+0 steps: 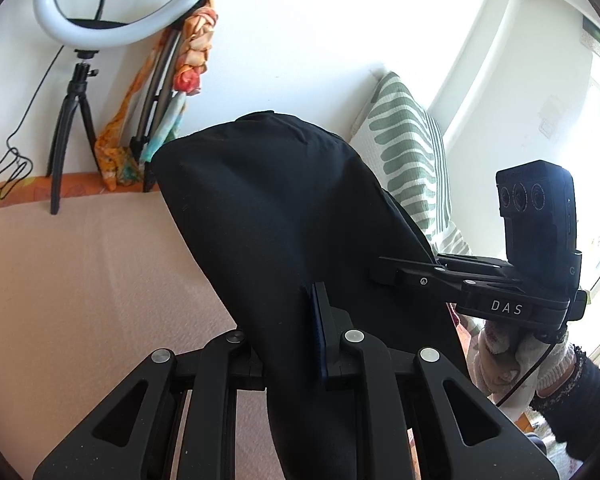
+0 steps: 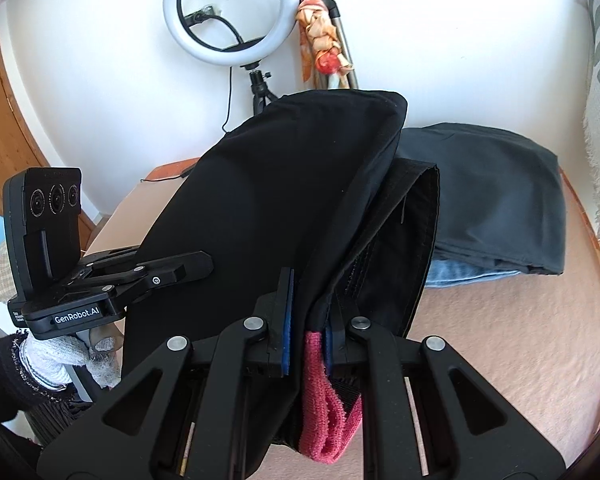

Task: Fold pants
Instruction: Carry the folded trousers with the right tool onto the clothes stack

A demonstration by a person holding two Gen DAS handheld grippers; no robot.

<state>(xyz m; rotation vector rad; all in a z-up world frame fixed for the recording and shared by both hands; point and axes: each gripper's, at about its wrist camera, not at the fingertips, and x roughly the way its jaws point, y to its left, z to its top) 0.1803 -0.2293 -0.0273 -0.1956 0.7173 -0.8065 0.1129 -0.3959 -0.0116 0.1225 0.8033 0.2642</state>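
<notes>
We find the pants (image 1: 276,216), black, lifted off the bed (image 1: 80,272) and hung between both grippers. The left gripper (image 1: 296,344) is clamped on the cloth, which fills the space between its fingers and drapes down past them. The right gripper (image 2: 308,320) is clamped on a bunched edge of the pants together with a red band (image 2: 324,396) that hangs below its pads.

Edges: in the right view the hemmed opening of the pants faces right and hangs just above a folded stack (image 2: 496,200) of dark and pale blue cloth. The bed's pink cover lies bare to the right front of that view and across the left of the left view. A ring light (image 2: 228,12) on its tripod and a patterned cloth (image 2: 320,36) stand along the far wall.

Only the right view shows the stack, the band and a wooden door (image 2: 4,140). Only the left view shows the striped pillow (image 1: 408,148) against the wall. Each view shows the other gripper, held in a gloved hand (image 2: 56,356)
</notes>
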